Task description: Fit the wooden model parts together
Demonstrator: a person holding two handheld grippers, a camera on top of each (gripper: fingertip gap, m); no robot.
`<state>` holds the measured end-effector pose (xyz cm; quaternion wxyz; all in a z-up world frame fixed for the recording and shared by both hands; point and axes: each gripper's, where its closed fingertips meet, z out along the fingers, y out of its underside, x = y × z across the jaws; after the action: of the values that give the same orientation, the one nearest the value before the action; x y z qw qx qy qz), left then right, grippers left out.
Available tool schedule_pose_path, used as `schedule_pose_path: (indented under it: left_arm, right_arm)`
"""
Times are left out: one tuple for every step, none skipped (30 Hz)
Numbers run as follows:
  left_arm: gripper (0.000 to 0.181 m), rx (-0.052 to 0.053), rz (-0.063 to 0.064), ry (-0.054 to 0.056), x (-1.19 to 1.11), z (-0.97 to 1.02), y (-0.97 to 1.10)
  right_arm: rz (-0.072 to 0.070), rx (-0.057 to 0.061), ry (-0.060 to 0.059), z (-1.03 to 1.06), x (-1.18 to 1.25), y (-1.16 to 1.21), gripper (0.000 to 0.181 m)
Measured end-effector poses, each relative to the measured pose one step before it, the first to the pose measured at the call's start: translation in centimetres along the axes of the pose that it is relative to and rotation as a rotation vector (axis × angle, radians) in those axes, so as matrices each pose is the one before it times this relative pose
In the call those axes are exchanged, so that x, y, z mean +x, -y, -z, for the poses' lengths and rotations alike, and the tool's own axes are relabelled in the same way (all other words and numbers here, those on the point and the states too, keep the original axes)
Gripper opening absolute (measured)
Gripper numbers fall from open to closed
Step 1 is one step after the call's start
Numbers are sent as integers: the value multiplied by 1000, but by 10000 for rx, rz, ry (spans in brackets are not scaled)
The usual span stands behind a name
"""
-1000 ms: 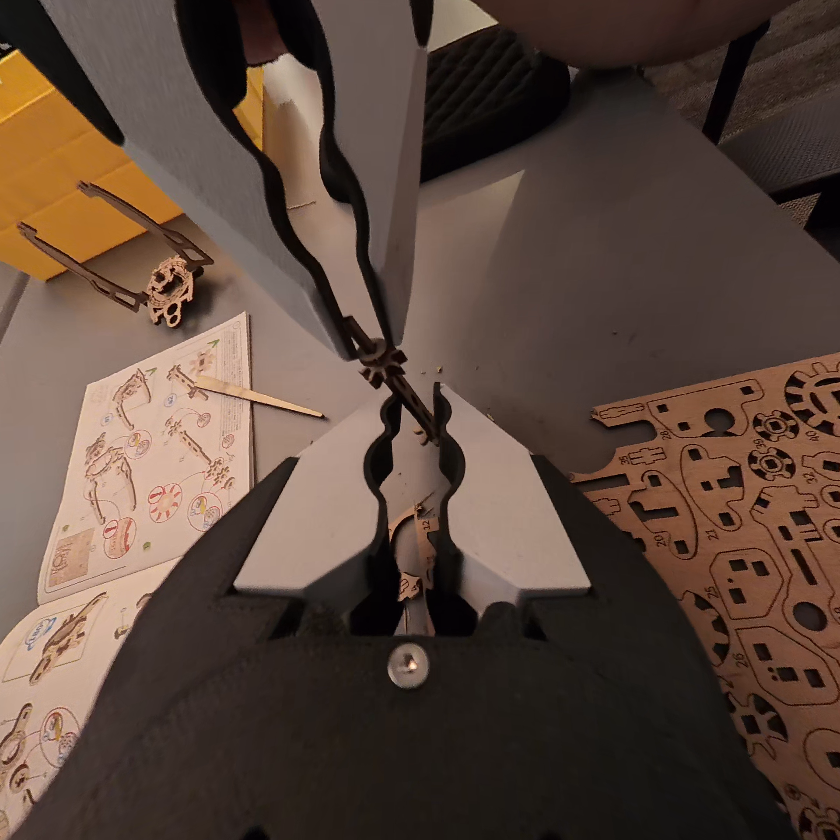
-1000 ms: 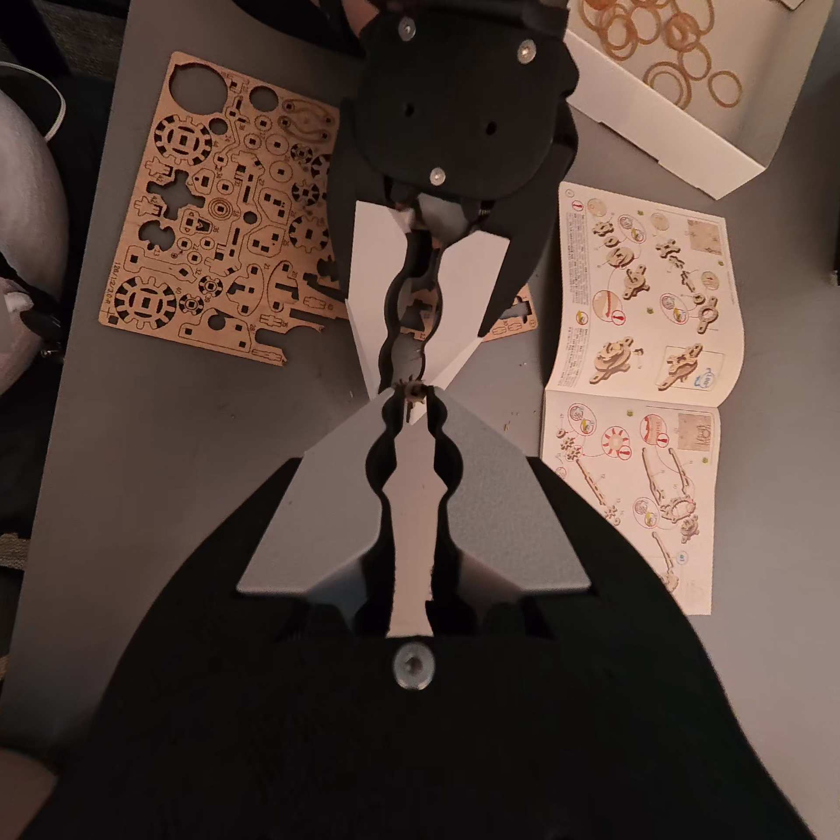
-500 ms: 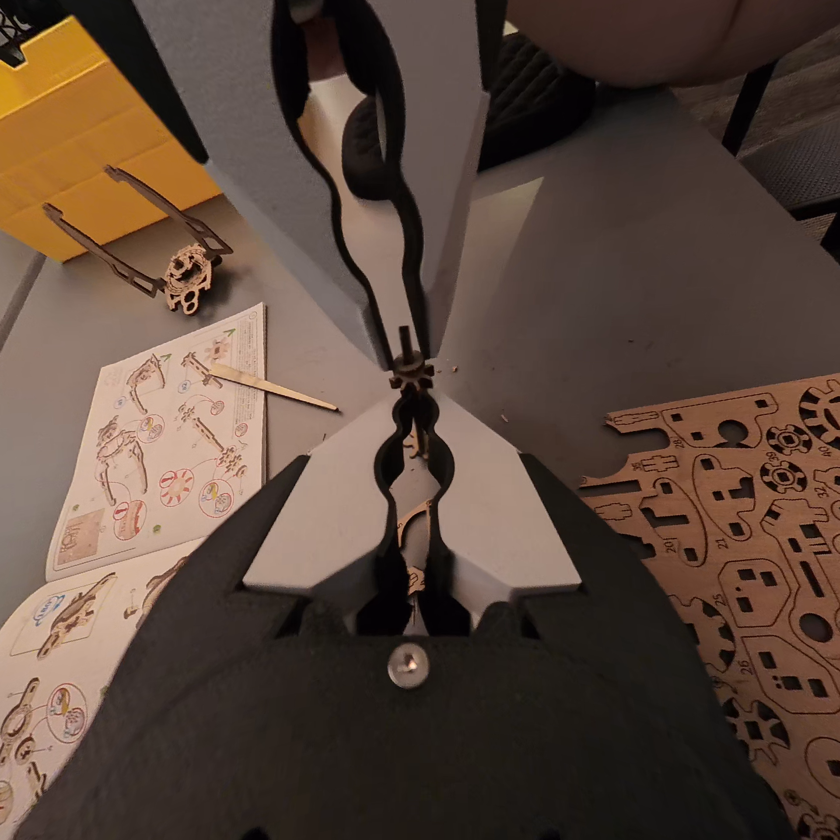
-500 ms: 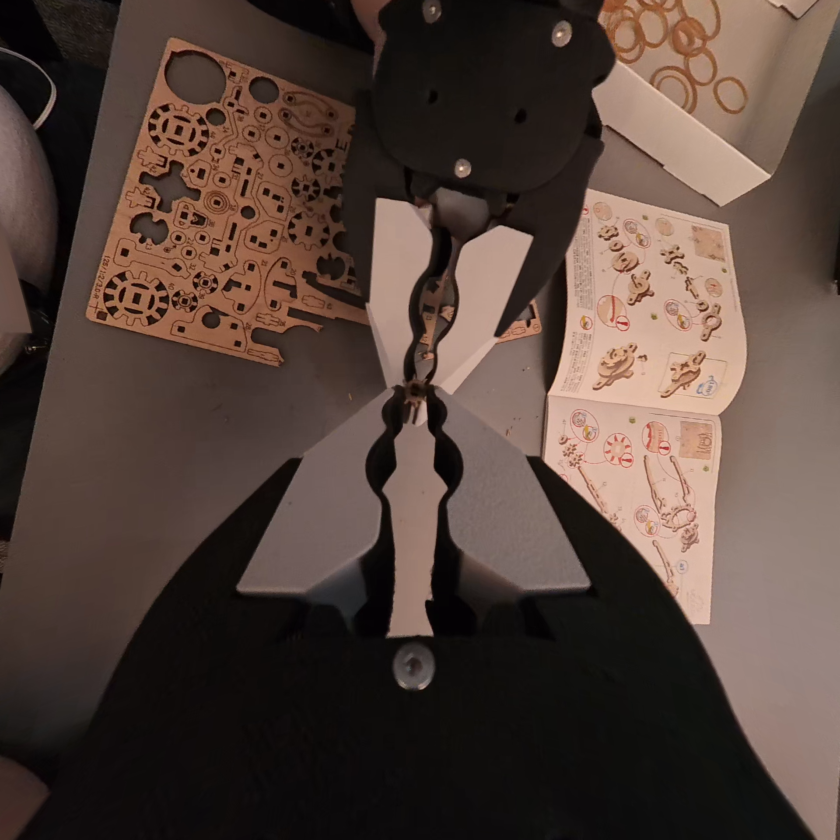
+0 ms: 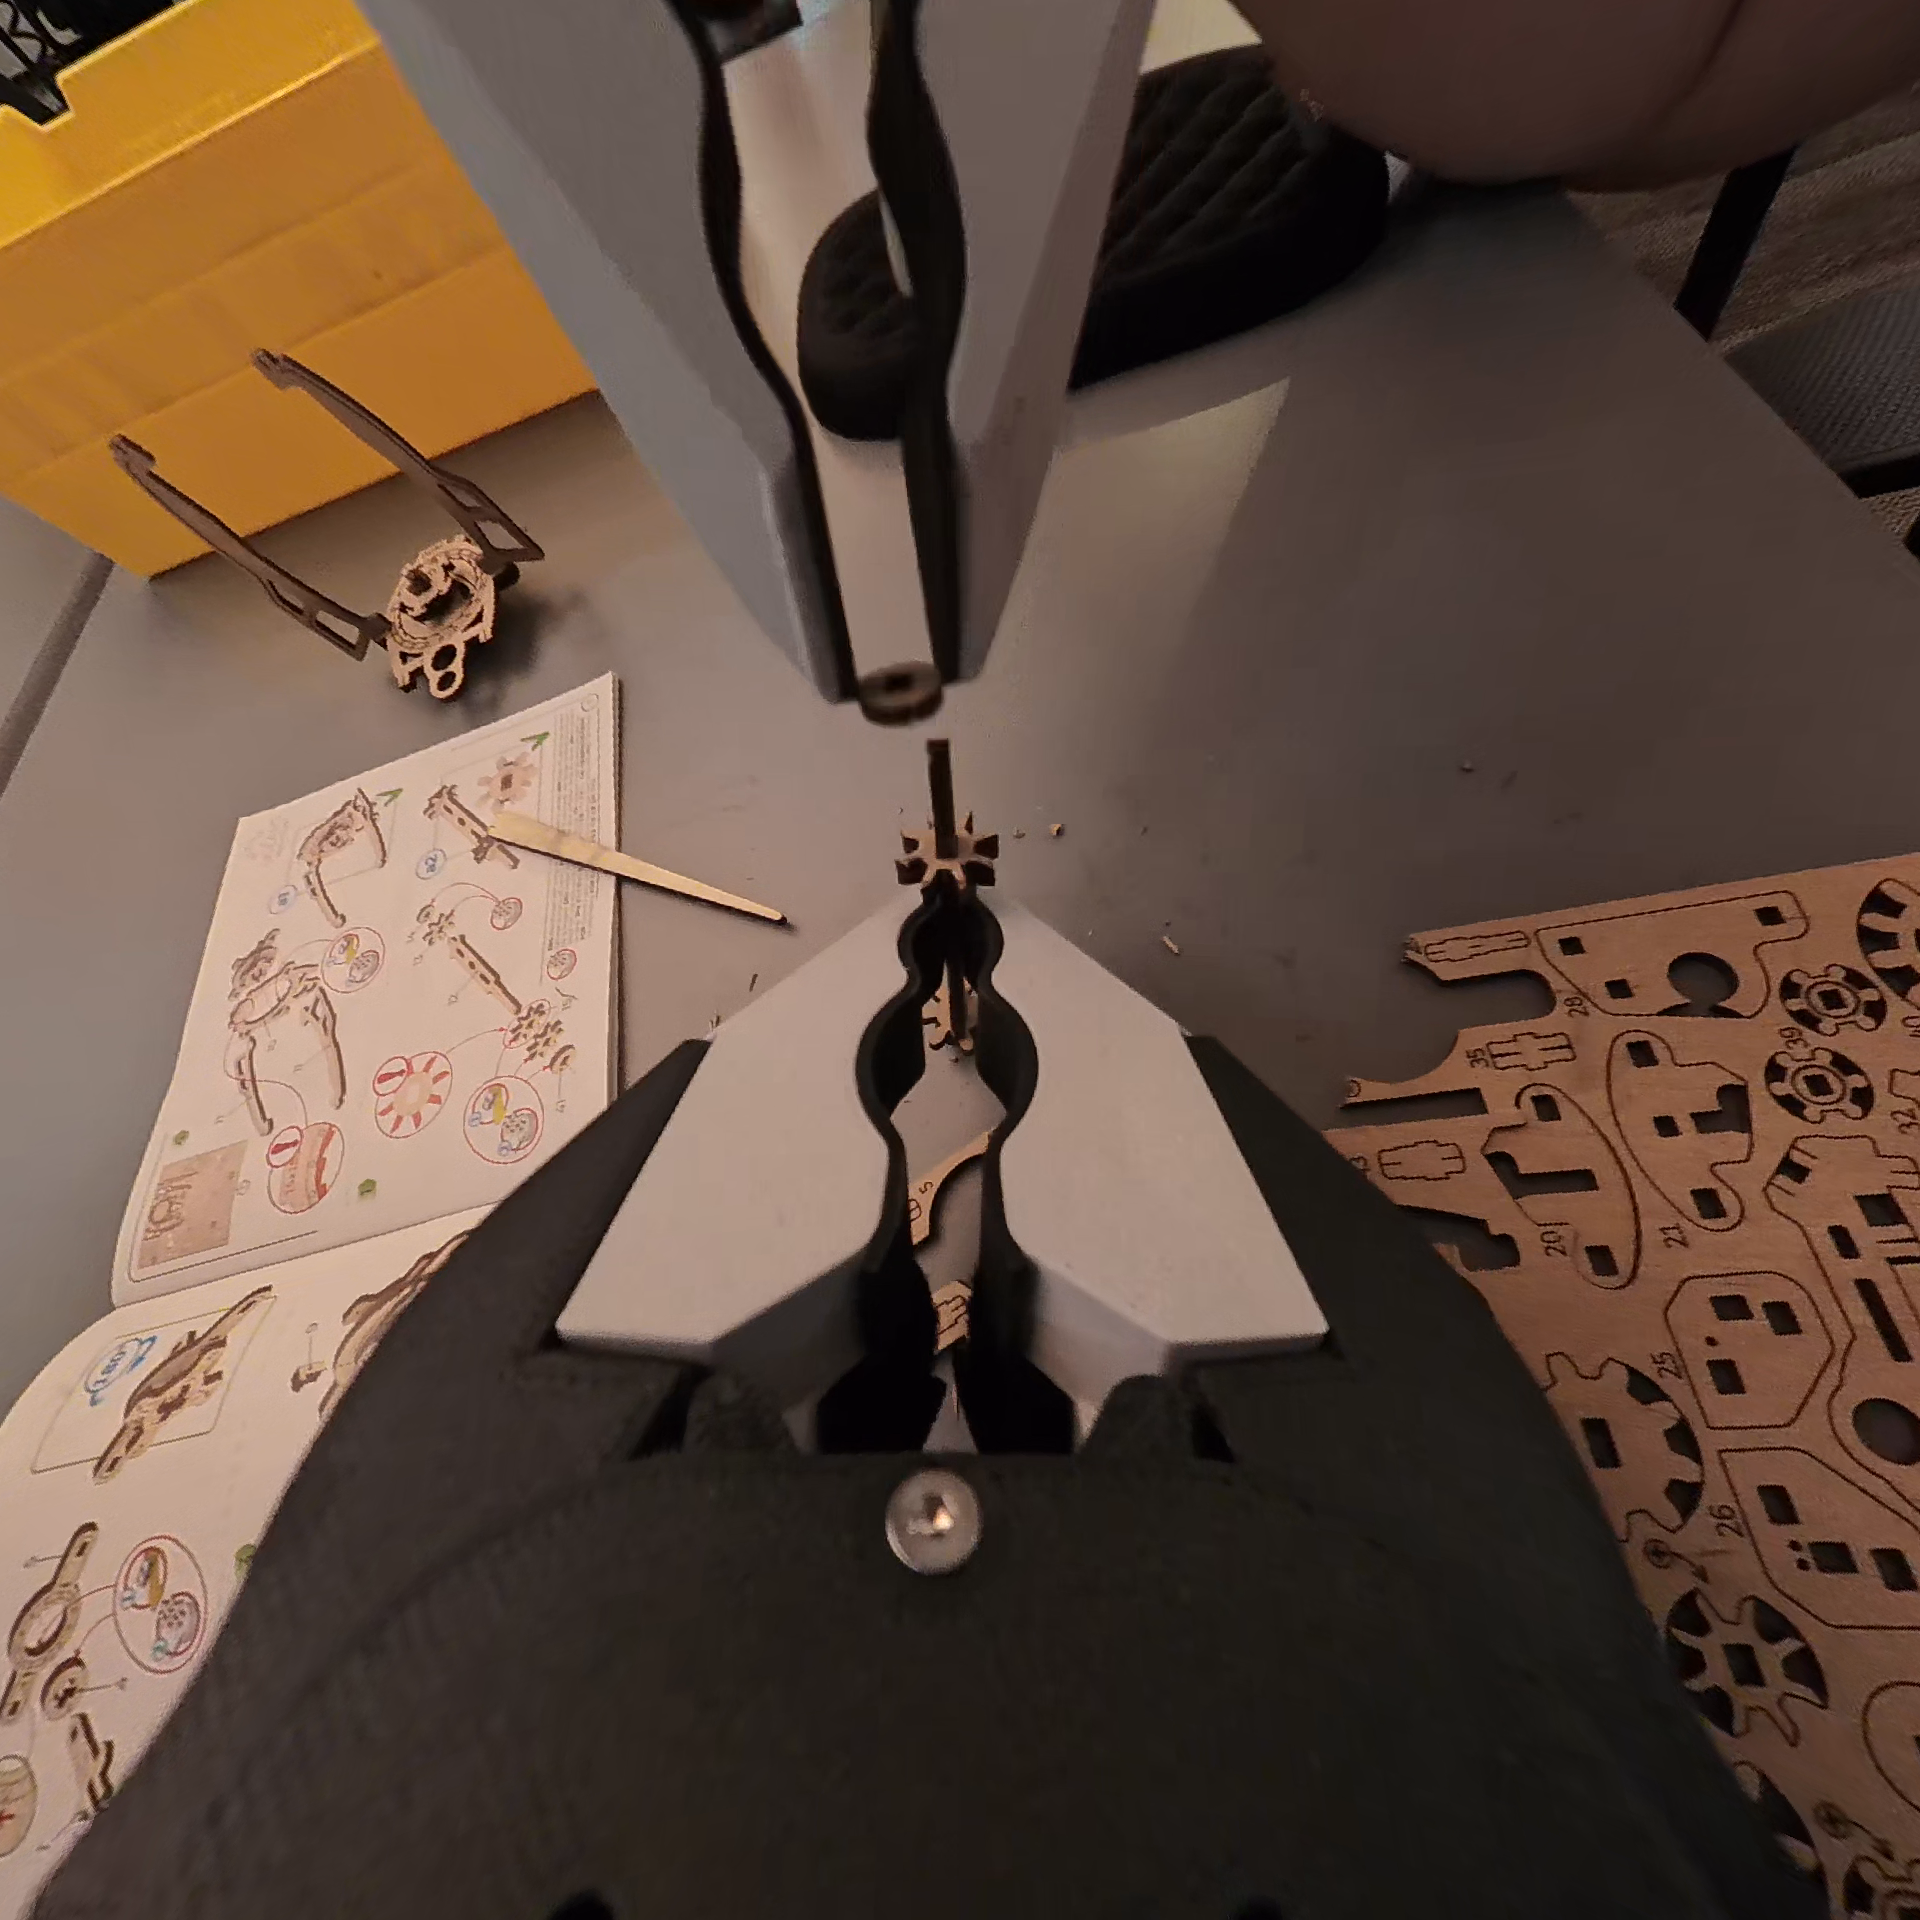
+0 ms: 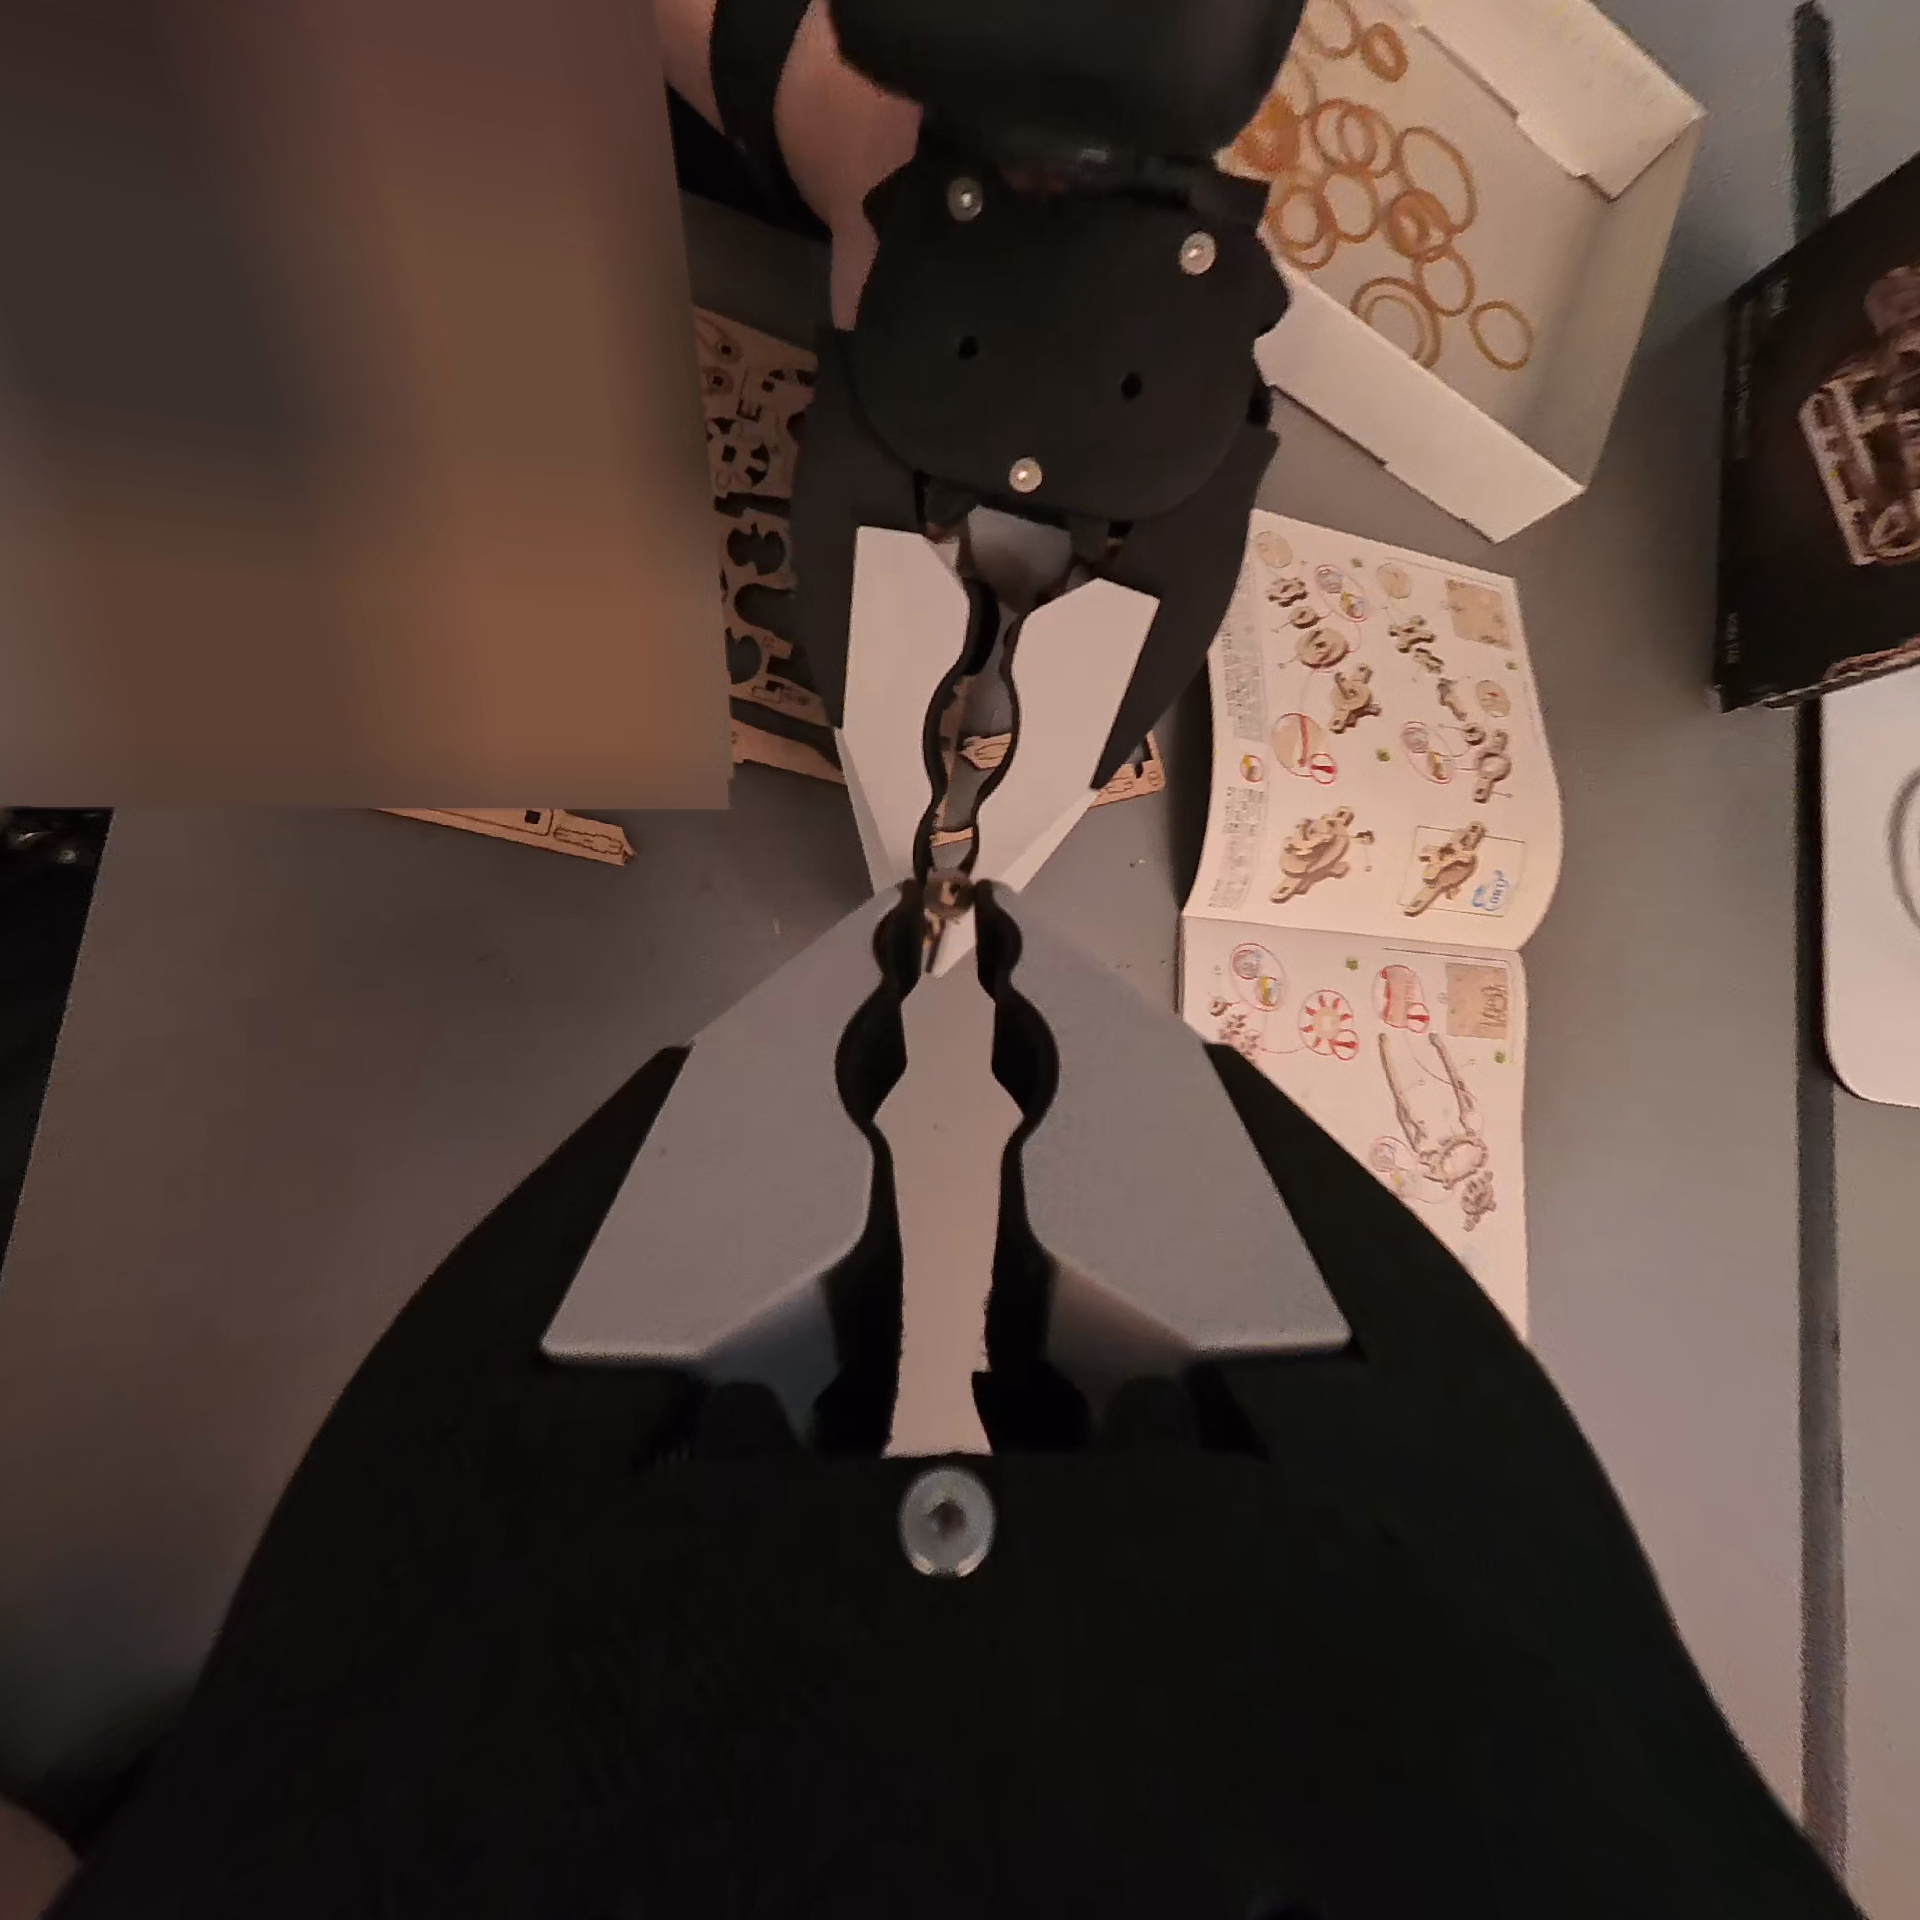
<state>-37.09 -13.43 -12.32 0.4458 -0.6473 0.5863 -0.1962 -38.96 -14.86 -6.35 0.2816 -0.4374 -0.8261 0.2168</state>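
My left gripper (image 5: 945,914) is shut on a thin wooden axle (image 5: 938,774) that carries a small toothed gear (image 5: 920,860) just beyond its fingertips. My right gripper (image 5: 899,688) comes in from above, shut on a small dark wooden ring (image 5: 900,694). The ring hangs a short gap above the axle's free end, roughly in line with it. In the right wrist view my right gripper (image 6: 941,900) meets the left gripper (image 6: 948,864) tip to tip, and the small parts (image 6: 943,912) between them are hard to tell apart.
A laser-cut wooden parts sheet (image 5: 1662,1195) lies right. An open instruction booklet (image 5: 395,987) with a wooden sliver (image 5: 634,868) lies left. A part-built model (image 5: 416,603) and yellow box (image 5: 208,260) sit behind. A white box of rubber bands (image 6: 1455,260) is nearby. My hands' fingertips stand some 6 cm from each other. Both grippers' tips are roughly 25 cm from the part-built model (image 5: 416,603).
The axle has turned from tilted to upright in my left gripper. My right gripper has drawn back from the gear, leaving a gap between its ring and the axle end.
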Motion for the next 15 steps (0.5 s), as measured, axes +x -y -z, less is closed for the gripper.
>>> schedule_pose_path:
  left_arm:
    - [0,-21,-1,42,-68,11,-30]
    - [0,11,6,58,-99,23,13]
    - [0,44,29,69,-123,33,79]
    - [0,56,43,100,-176,68,111]
    - [0,59,43,169,-287,97,128]
    - [0,62,30,221,-364,126,154]
    - [0,48,-2,284,-445,157,148]
    - [0,-5,-77,354,-524,171,106]
    - [0,-64,-170,488,-677,169,53]
    - [0,-103,-268,577,-741,169,56]
    - [0,-114,-313,600,-721,163,67]
    - [0,-84,-302,578,-665,171,140]
    - [0,-53,-296,563,-663,205,220]
    - [0,-8,-320,583,-691,249,291]
    - [0,26,-340,613,-769,294,330]
  right_arm:
    - [-92,81,-246,364,250,190,8]
    - [-169,103,-272,363,313,206,8]
    - [-219,115,-292,325,320,210,8]
    - [-229,71,-308,231,278,118,8]
    - [-226,-39,-377,139,287,-54,8]
    - [-198,-49,-310,81,35,-124,8]
    - [-199,-43,-284,62,-134,-169,8]
    - [-255,-16,-390,80,-21,-194,8]
    - [-346,89,-448,104,57,-90,8]
    - [-379,126,-386,105,-26,-78,8]
    - [-391,161,-471,146,135,-67,8]
    - [-409,244,-555,204,327,62,8]
    - [-458,404,-452,220,173,326,8]
    - [-508,480,-350,243,51,455,8]
    - [-539,532,-318,217,44,536,9]
